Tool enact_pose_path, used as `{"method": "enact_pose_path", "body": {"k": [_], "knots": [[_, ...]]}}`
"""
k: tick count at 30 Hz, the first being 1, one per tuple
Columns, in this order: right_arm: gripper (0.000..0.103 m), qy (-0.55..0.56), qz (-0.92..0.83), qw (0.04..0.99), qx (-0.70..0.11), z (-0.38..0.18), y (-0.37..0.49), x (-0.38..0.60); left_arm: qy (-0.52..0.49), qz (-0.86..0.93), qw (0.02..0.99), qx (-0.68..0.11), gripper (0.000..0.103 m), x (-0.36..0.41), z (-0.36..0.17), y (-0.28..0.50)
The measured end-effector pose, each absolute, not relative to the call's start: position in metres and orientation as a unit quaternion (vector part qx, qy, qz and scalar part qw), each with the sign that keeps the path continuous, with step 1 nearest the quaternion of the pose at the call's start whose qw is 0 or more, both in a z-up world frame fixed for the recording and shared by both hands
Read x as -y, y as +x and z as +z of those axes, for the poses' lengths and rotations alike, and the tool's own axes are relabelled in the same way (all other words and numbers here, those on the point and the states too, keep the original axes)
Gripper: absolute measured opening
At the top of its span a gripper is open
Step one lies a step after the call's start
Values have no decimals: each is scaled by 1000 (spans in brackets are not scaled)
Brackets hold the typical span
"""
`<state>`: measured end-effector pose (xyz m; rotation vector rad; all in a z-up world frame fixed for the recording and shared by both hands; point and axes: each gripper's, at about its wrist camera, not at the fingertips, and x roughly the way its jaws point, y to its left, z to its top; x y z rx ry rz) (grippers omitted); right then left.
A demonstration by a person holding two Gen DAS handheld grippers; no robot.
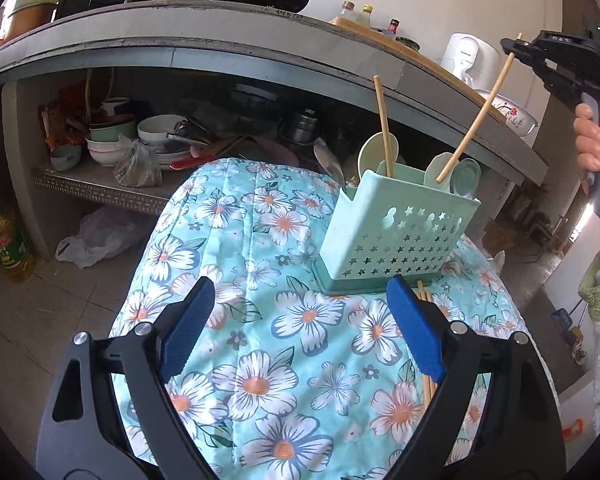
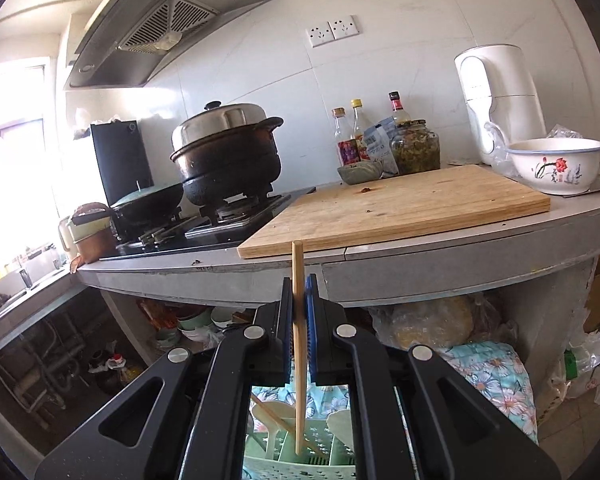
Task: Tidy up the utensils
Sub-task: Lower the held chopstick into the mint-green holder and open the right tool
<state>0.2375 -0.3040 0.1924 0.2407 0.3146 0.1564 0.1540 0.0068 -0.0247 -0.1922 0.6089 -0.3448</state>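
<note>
Lowering chopstick (image 2: 299, 344) into caddy (image 1: 396, 232) | right tongs (image 2: 299, 300) clamped on it near top, tip above compartment | left tongs (image 1: 300, 320) wide open, empty | light, stiff, slippery; grip mid-shaft

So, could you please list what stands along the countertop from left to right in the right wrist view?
Wok → lidded black pot → sauce bottles → pickle jar → white kettle → flowered bowl.

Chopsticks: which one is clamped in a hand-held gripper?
The chopstick whose lower tip hangs over the holder, pinched near its top by the right hand-held gripper. One stands inside; others lie on the cloth.
</note>
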Motion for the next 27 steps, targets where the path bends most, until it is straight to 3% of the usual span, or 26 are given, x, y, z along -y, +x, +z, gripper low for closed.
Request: {"method": "enact_pose_path", "body": {"k": [8, 15, 19, 27], "knots": [[6, 105, 72, 970, -208, 139, 275, 290, -85, -159, 943, -278, 84, -8, -24, 157], [8, 102, 92, 943, -303, 86, 297, 278, -74, -179, 941, -278, 86, 1, -28, 155], [33, 104, 84, 942, -309, 82, 288, 284, -80, -197, 934, -288, 89, 6, -30, 154], [41, 106, 75, 956, -262, 105, 214, 311, -91, -225, 924, -296, 93, 14, -32, 147]]}}
